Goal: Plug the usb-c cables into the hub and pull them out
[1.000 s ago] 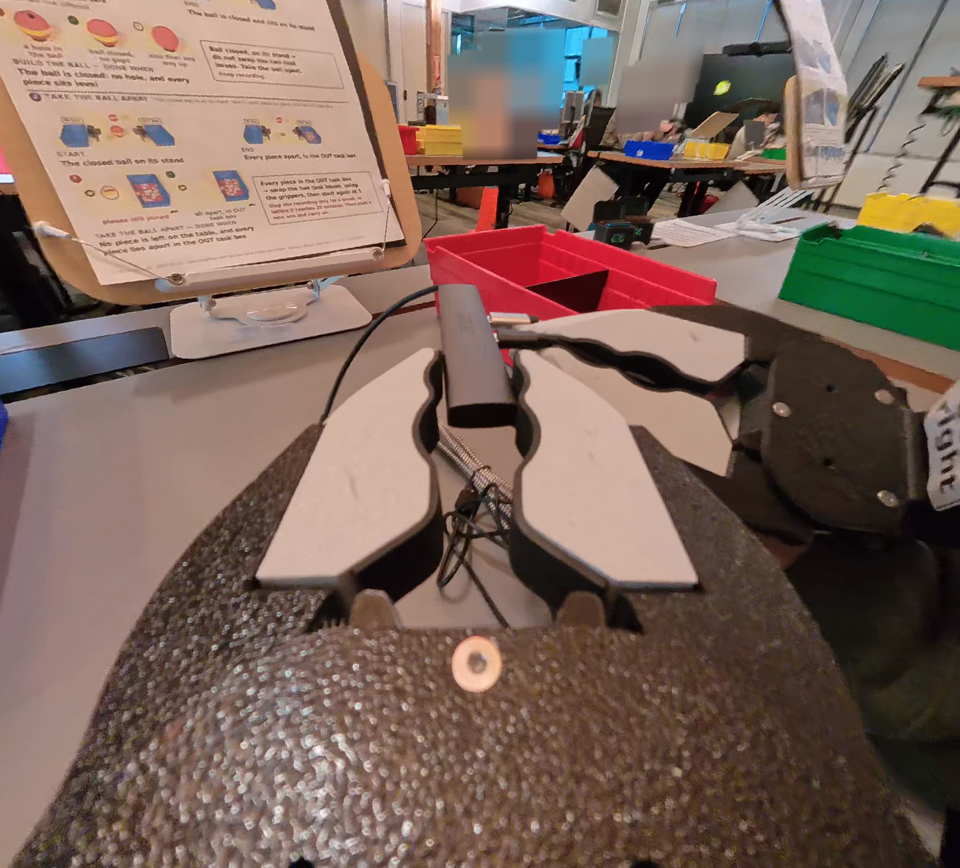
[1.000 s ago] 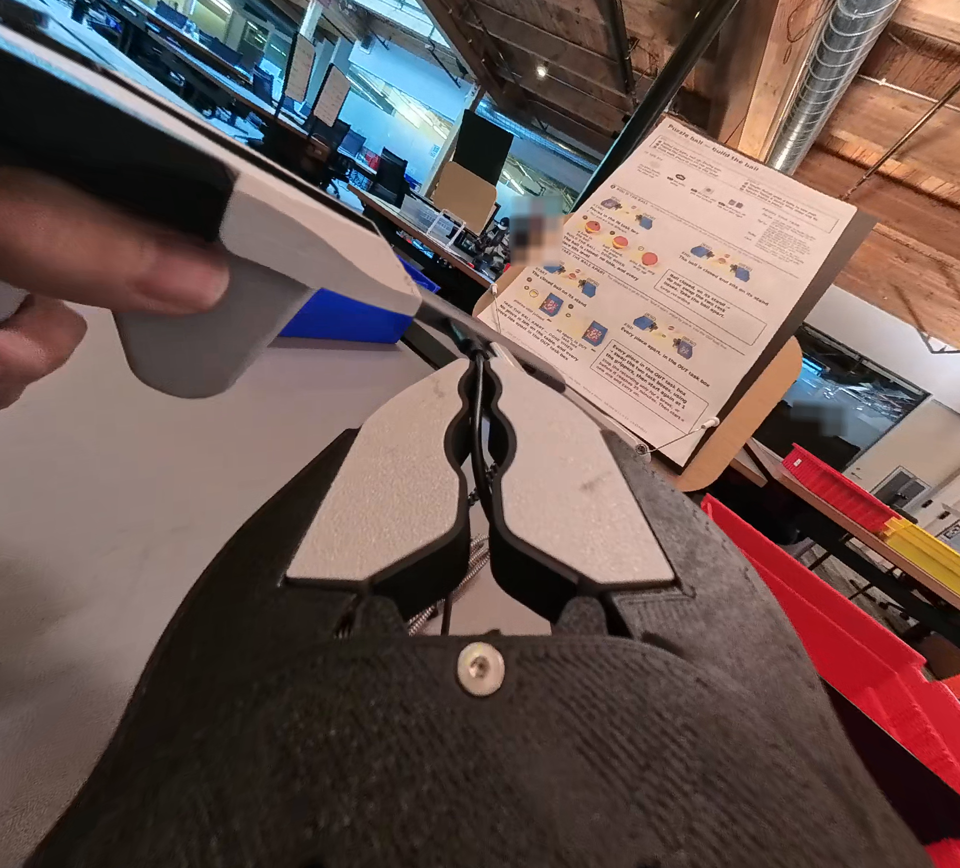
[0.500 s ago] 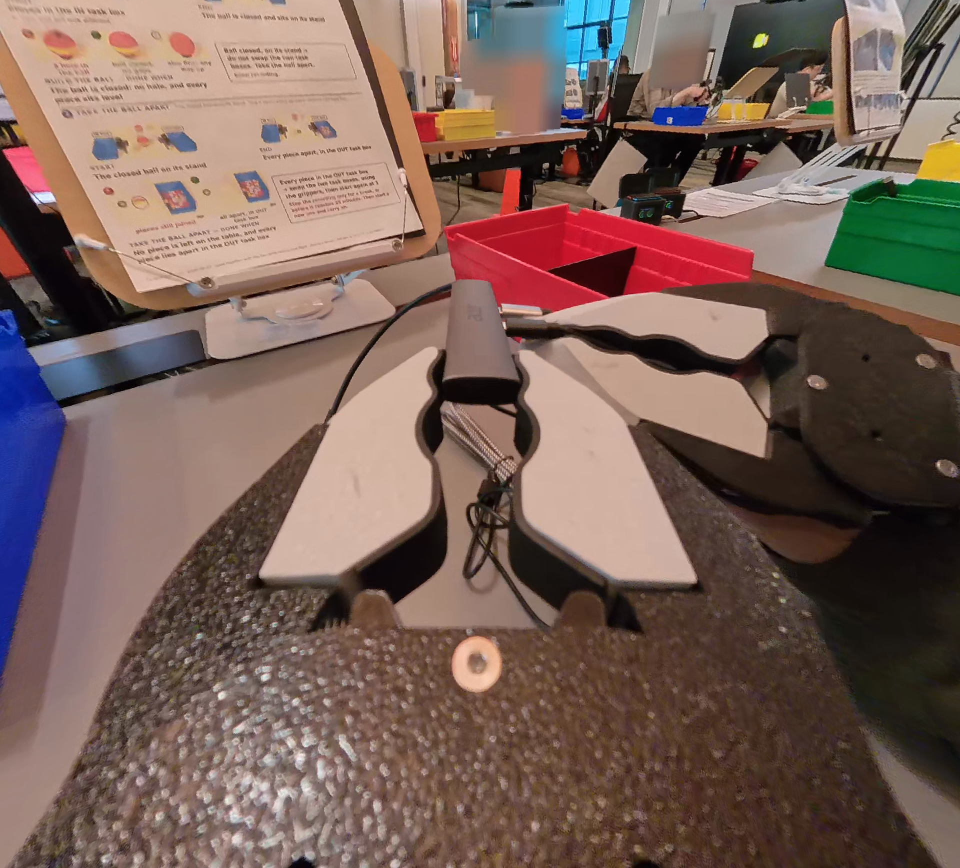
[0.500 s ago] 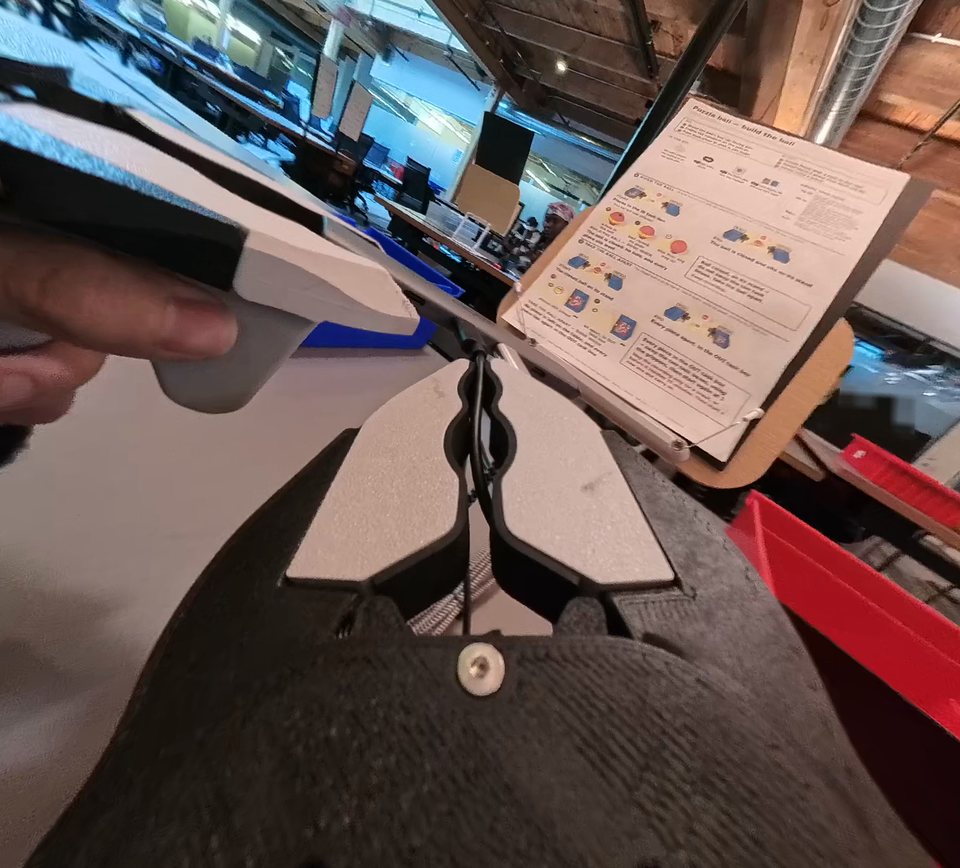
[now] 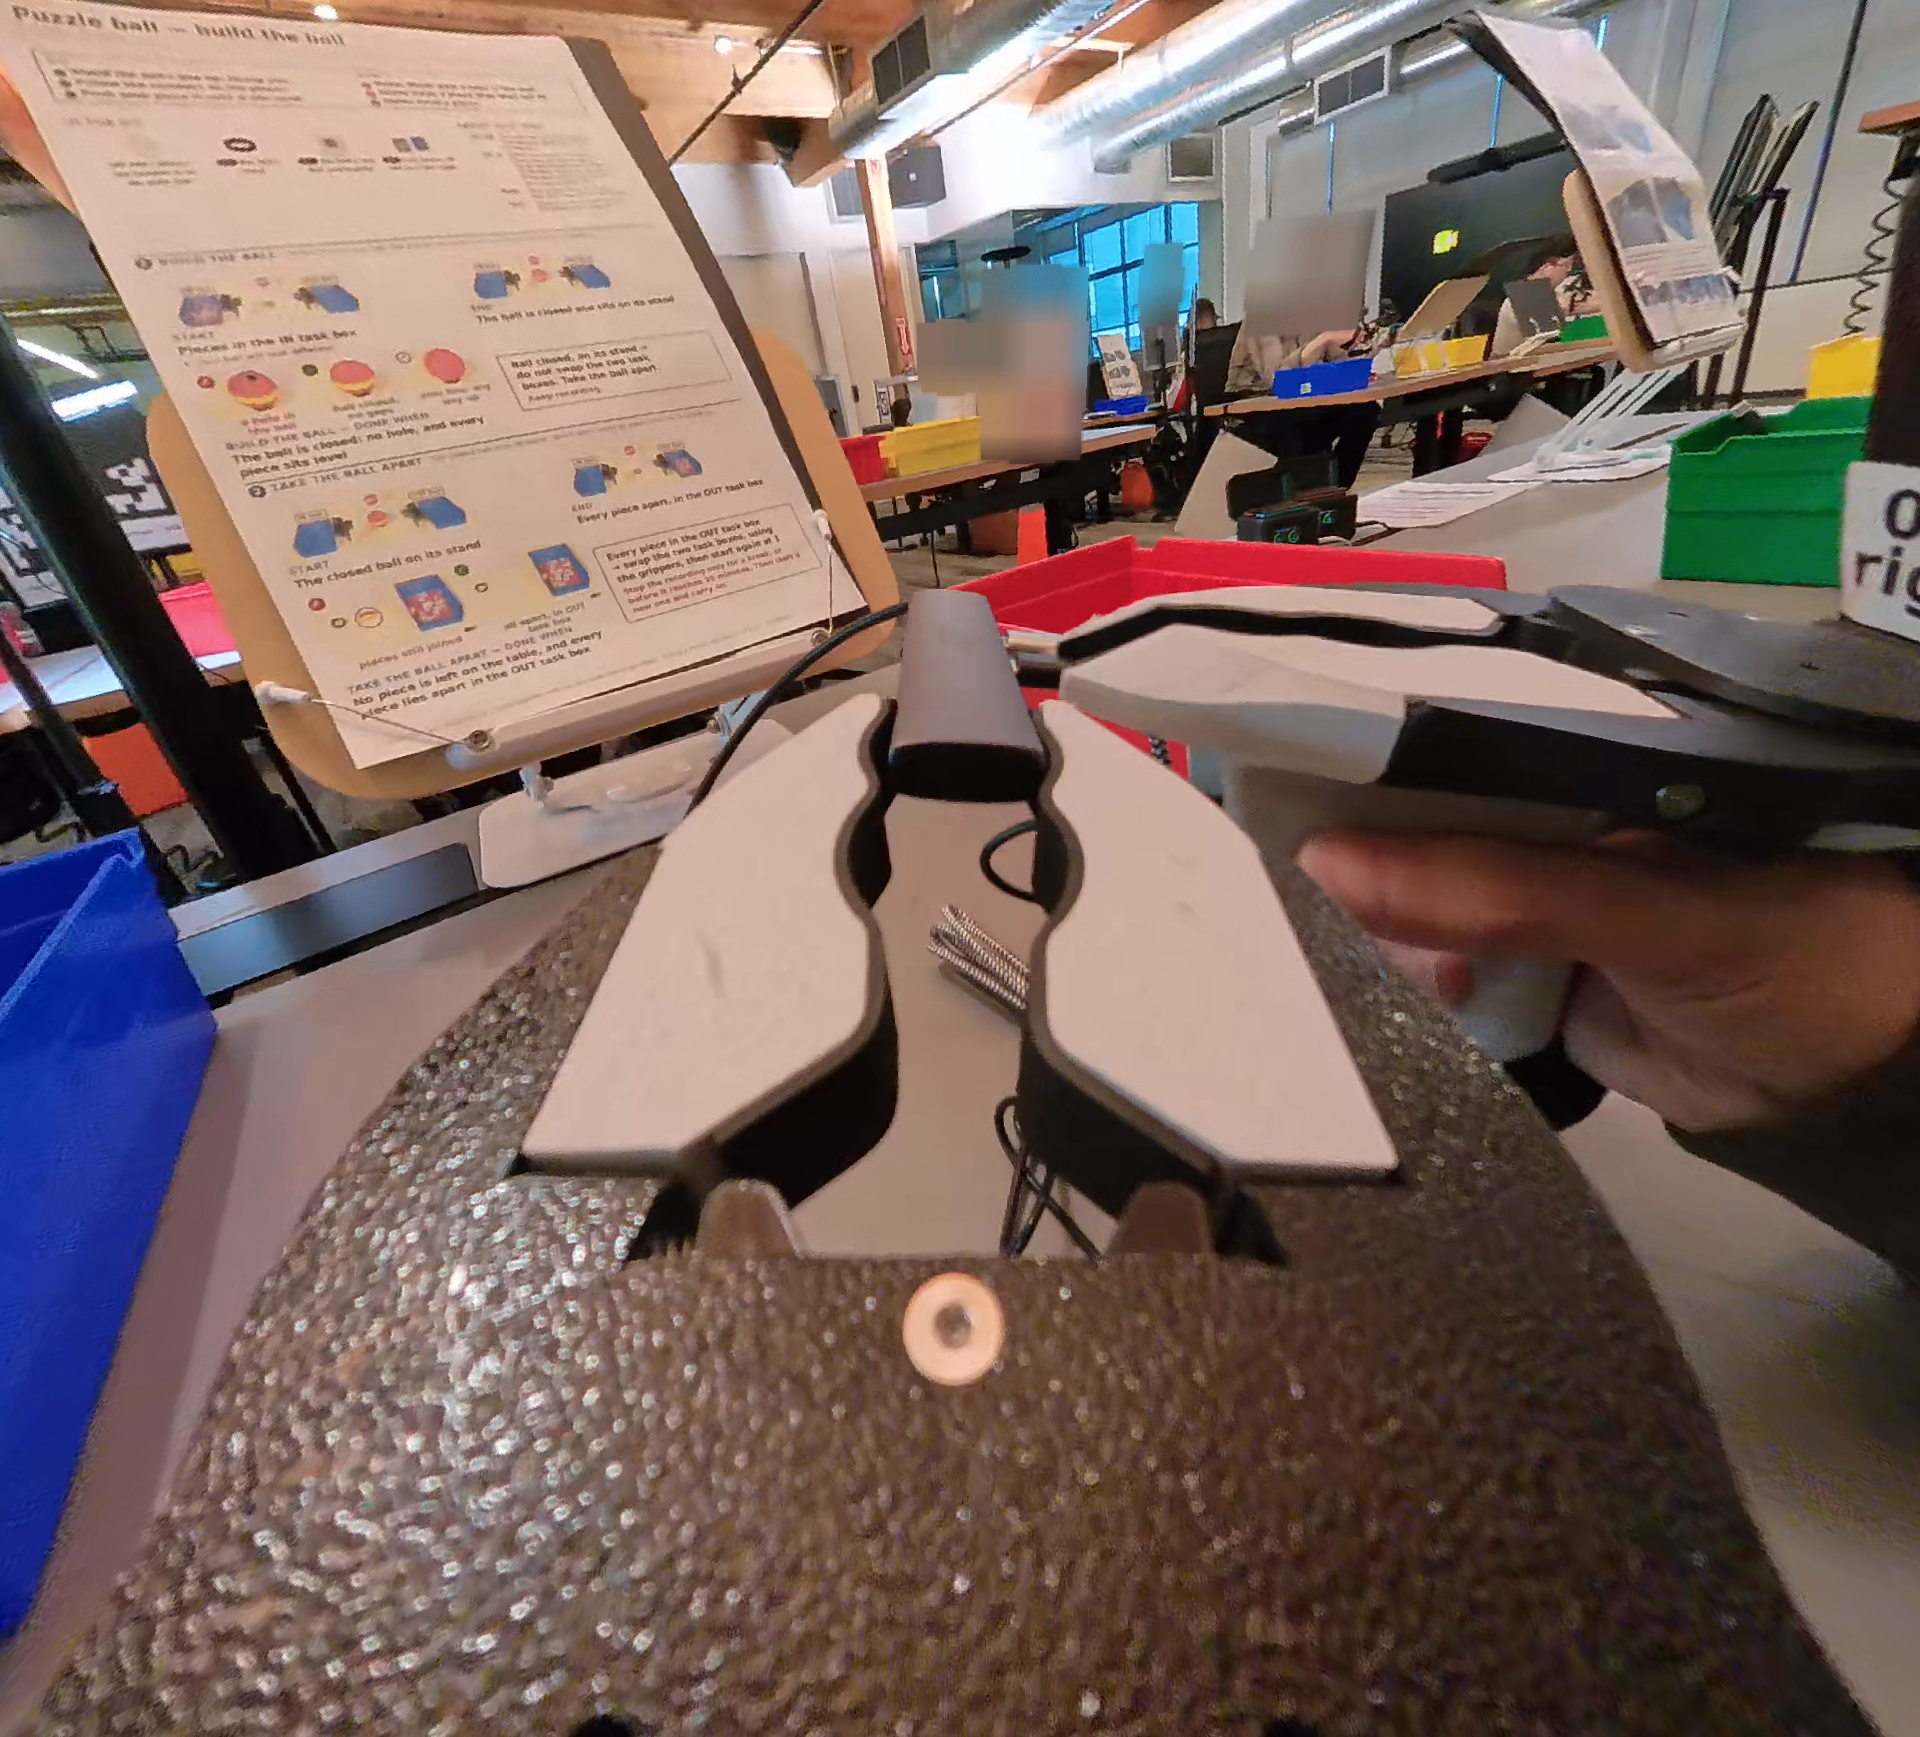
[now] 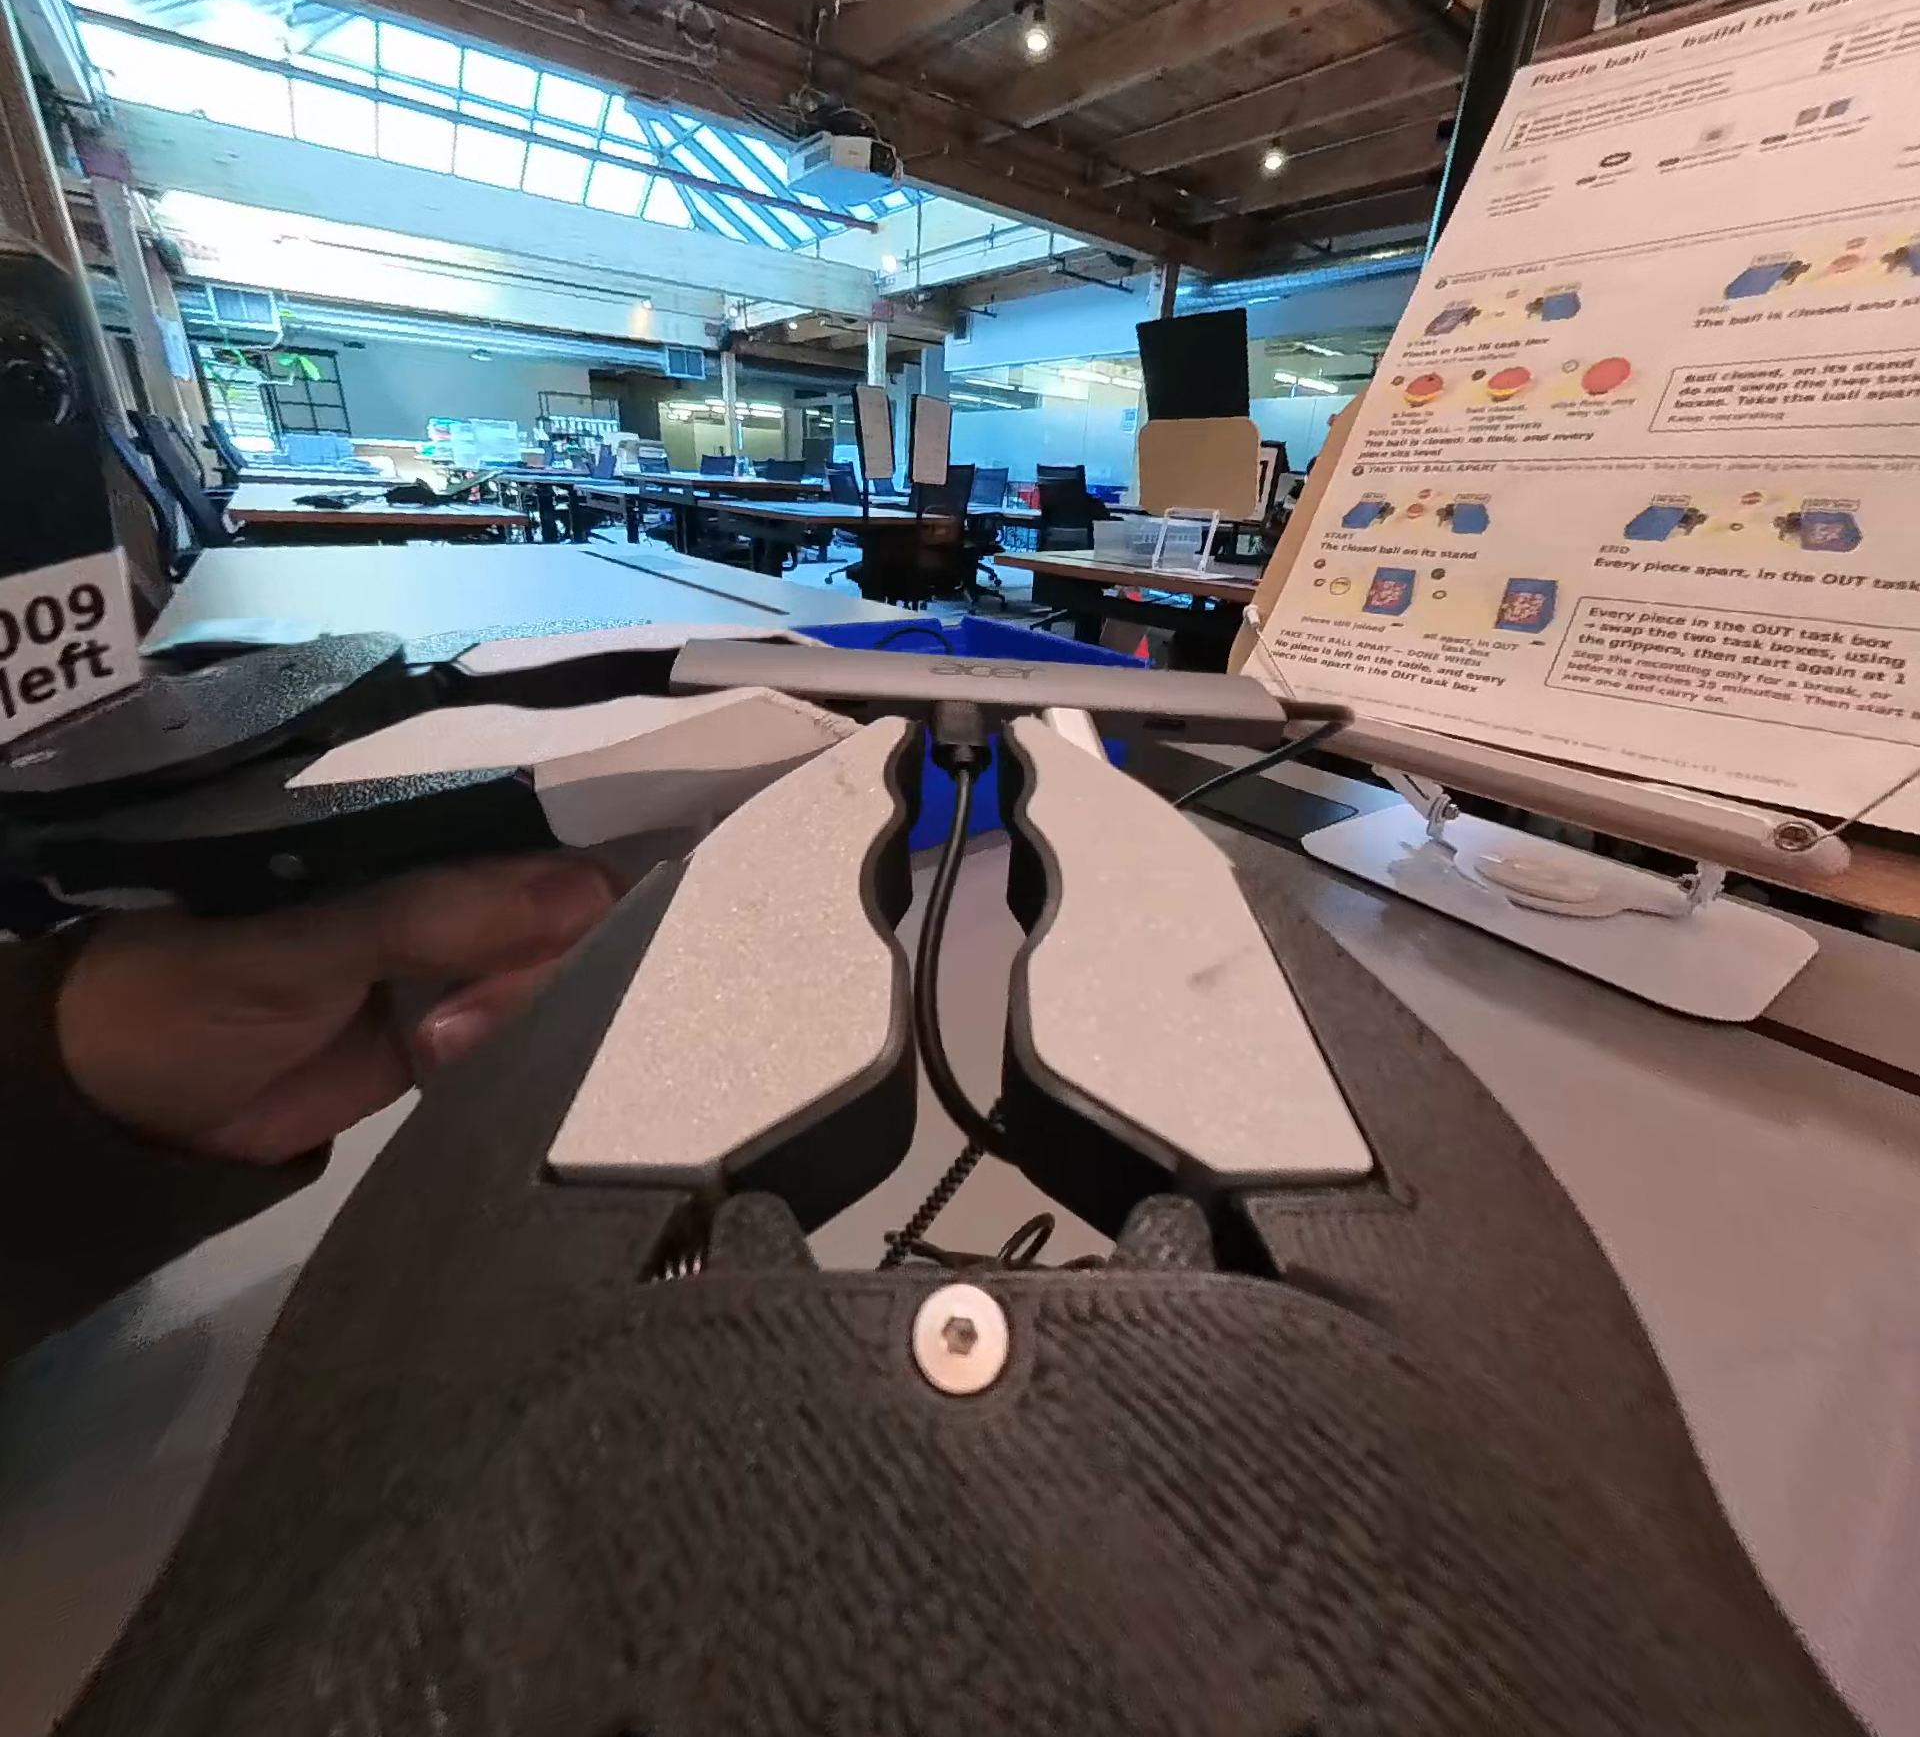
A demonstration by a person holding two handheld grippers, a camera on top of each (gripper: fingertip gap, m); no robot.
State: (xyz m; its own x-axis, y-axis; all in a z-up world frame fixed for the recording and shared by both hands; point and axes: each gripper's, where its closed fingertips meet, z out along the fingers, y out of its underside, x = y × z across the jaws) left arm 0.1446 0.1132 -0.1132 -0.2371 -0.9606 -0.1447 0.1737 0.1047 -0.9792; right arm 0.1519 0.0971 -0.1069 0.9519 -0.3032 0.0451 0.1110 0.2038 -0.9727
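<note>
My left gripper [image 5: 966,721] is shut on one end of the dark grey hub [image 5: 956,669] and holds it above the table. My right gripper [image 5: 1060,653] reaches in from the right, level with the hub's side. In the right wrist view the hub [image 6: 1091,685] lies crosswise just past my right gripper [image 6: 961,737]. That gripper is shut on the black usb-c plug [image 6: 961,726], which sits in the hub's side port. Its black cable [image 6: 935,960] hangs back between the fingers. My left gripper [image 6: 800,700] holds the hub's left end.
An instruction board on a stand [image 5: 436,399] rises just behind the hub, also in the right wrist view [image 6: 1662,440]. A red bin [image 5: 1247,575] is behind, a blue bin [image 5: 83,1116] at the left, a green bin [image 5: 1766,503] far right. Cable coils [image 5: 982,960] lie on the grey table [image 5: 312,1012]. Only a small space, under 4 cm, lies between the two pairs of fingers.
Both grippers have lifted and tilted with the hub. The right wrist view has swung so the hub now shows crosswise ahead. The plug stays at the hub's side.
</note>
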